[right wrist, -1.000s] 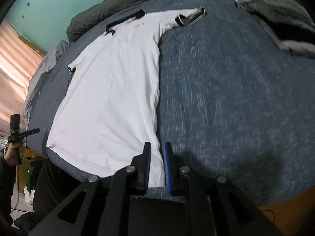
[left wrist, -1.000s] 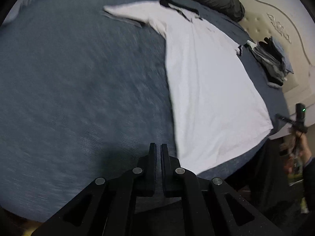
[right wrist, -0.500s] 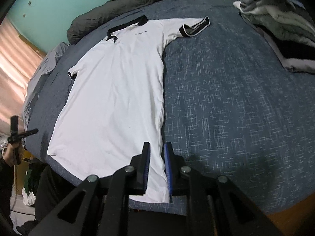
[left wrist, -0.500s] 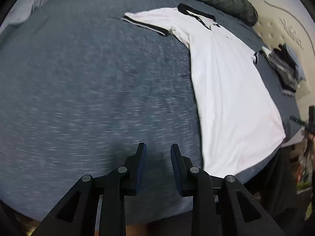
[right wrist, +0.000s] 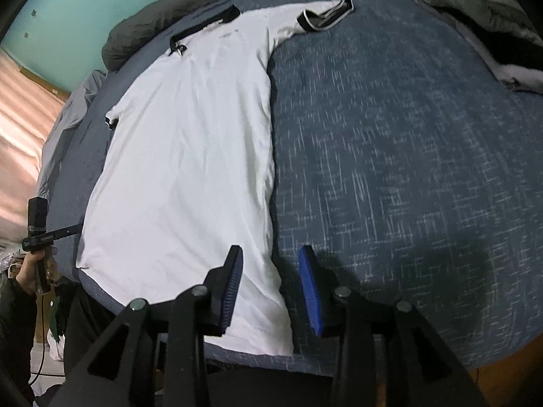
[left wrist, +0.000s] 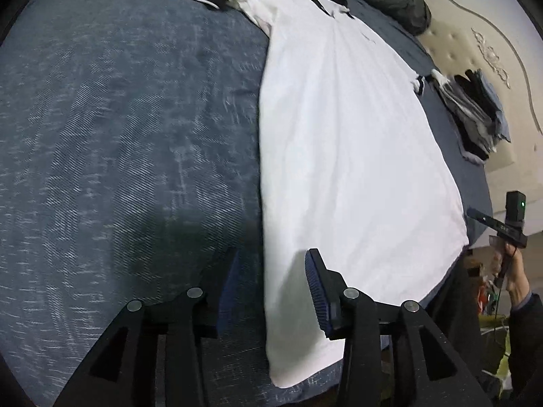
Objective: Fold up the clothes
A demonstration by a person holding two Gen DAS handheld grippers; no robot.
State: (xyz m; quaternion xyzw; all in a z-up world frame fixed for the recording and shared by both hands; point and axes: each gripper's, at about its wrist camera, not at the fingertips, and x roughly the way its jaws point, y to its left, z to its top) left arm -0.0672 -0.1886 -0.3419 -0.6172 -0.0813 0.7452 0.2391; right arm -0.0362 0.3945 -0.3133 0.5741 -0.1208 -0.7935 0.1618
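Both claws, left claw (left wrist: 271, 281) and right claw (right wrist: 269, 281), have dropped toward the white polo shirt (right wrist: 190, 156), jaws opening astride its hem corners, ready to pinch.

I count one white polo shirt (left wrist: 346, 142) laid flat on one blue bedspread (left wrist: 118, 135). I see one stack of folded clothes (left wrist: 475, 115) by the headboard (left wrist: 475, 34), and one dark rolled duvet (right wrist: 152, 23) along the far edge. I count two grippers, left gripper (left wrist: 271, 271) and right gripper (right wrist: 269, 271).
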